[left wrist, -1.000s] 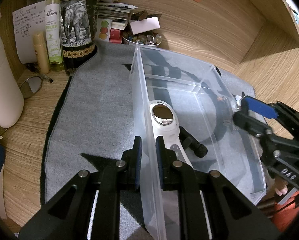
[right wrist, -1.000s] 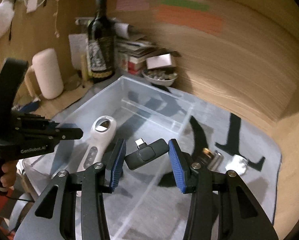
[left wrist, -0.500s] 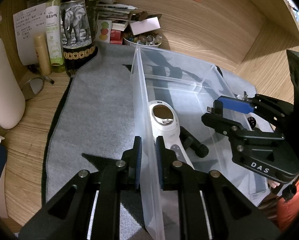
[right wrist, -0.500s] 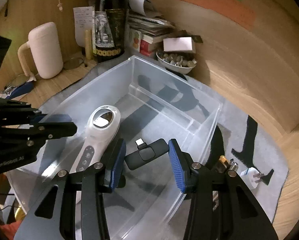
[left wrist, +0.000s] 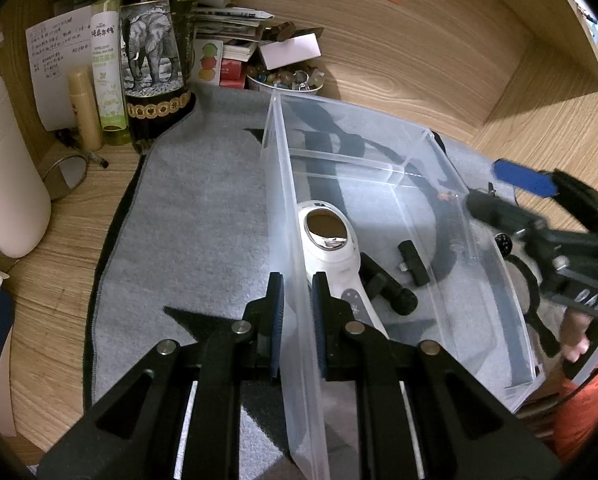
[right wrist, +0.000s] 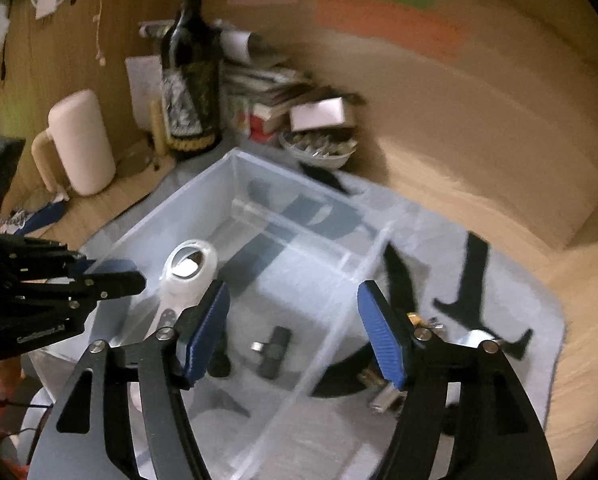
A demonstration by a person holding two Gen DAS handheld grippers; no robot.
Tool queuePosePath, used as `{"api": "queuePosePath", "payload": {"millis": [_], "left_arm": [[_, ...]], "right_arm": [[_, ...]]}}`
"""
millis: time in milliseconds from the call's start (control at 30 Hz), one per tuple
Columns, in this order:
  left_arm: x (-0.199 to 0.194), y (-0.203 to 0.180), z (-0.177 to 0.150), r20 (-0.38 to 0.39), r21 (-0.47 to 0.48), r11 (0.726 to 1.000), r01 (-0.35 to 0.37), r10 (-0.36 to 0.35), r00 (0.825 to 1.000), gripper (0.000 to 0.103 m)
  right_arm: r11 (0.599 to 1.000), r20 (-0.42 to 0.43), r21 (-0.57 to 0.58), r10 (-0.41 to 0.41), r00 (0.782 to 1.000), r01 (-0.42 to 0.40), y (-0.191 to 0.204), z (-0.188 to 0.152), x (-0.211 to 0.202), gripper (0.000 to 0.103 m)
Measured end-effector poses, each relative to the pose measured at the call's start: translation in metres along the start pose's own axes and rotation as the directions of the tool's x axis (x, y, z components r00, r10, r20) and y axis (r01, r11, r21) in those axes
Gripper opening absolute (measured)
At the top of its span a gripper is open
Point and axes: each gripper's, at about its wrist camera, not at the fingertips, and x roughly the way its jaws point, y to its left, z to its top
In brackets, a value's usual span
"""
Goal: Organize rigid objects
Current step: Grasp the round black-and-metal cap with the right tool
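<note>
A clear plastic bin stands on a grey mat. My left gripper is shut on the bin's left wall. Inside lie a white handheld device, a black cylinder and a small black USB-C adapter. My right gripper is open and empty above the bin's right part; it also shows in the left wrist view, beyond the bin's right wall. Small metal items and a white plug lie on the mat right of the bin.
A wine bottle, a green spray bottle, a stack of books, a bowl of trinkets and a white jug stand along the wooden back wall. Grey mat lies left of the bin.
My right gripper opened and let go of the black adapter, which now lies on the bin floor. The gripper has drawn back to the right. The left gripper has not moved.
</note>
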Motion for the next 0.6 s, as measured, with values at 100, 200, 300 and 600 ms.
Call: {"api": "queuePosePath", "payload": {"millis": [100, 200, 300, 600], "left_arm": [[0.000, 0.000, 0.000, 0.000, -0.002, 1.000, 0.001, -0.001, 1.000, 0.014], [0.000, 0.000, 0.000, -0.001, -0.003, 1.000, 0.003, -0.003, 1.000, 0.014], [0.000, 0.001, 0.000, -0.002, -0.003, 1.000, 0.005, -0.005, 1.000, 0.014], [-0.001, 0.001, 0.001, -0.002, -0.009, 1.000, 0.011, -0.011, 1.000, 0.014]], "right_arm": [[0.999, 0.031, 0.022, -0.031, 0.999, 0.030, -0.013, 0.000, -0.014, 0.072], [0.997, 0.052, 0.040, -0.065, 0.997, 0.063, -0.026, -0.003, -0.026, 0.073], [0.992, 0.064, 0.060, -0.112, 0.992, 0.108, -0.040, -0.009, -0.036, 0.074], [0.966, -0.015, 0.180, -0.186, 0.982, 0.185, -0.091, -0.039, -0.027, 0.079]]}}
